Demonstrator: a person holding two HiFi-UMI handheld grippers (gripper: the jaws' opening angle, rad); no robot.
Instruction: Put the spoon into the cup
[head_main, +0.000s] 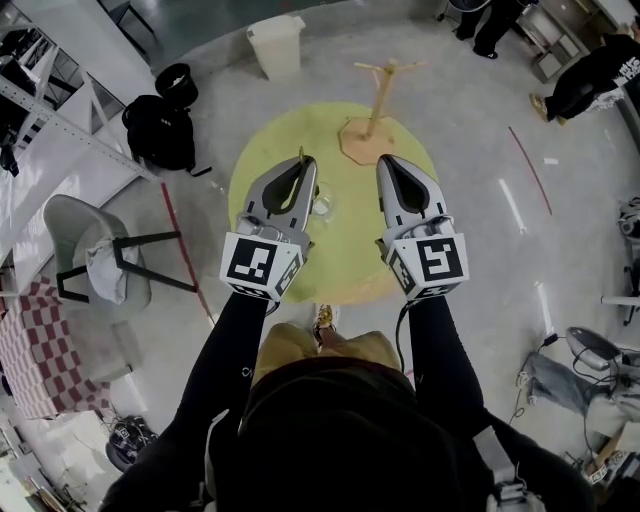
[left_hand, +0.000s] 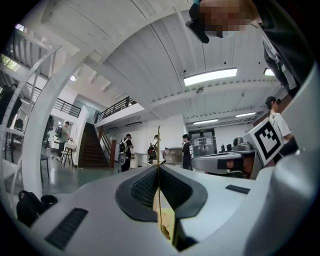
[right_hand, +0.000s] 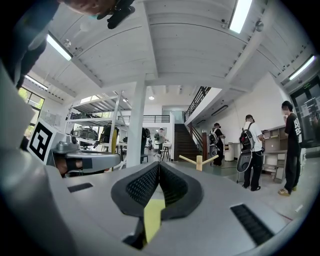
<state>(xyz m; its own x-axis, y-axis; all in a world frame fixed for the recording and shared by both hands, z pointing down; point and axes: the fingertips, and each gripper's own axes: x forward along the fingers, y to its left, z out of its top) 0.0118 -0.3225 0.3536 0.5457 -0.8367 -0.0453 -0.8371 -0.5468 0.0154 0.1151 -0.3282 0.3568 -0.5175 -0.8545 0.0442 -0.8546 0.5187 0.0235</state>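
My left gripper (head_main: 304, 162) hangs over the round yellow-green table (head_main: 262, 165), shut on a thin gold spoon (head_main: 302, 153) whose end pokes out past the fingertips. In the left gripper view the spoon (left_hand: 159, 150) stands edge-on between the closed pads, rising above the left gripper (left_hand: 159, 168). A small clear glass cup (head_main: 322, 207) sits on the table just right of the left gripper, partly hidden by it. My right gripper (head_main: 386, 162) hovers beside it, level, shut and empty; the right gripper view shows the right gripper (right_hand: 159, 164) with its pads together.
A wooden mug tree (head_main: 380, 100) stands at the table's far side, also ahead of the right gripper as the mug tree (right_hand: 199, 162). A white bin (head_main: 276, 45), a black backpack (head_main: 160, 130) and a grey chair (head_main: 95, 250) stand around the table. People stand further off.
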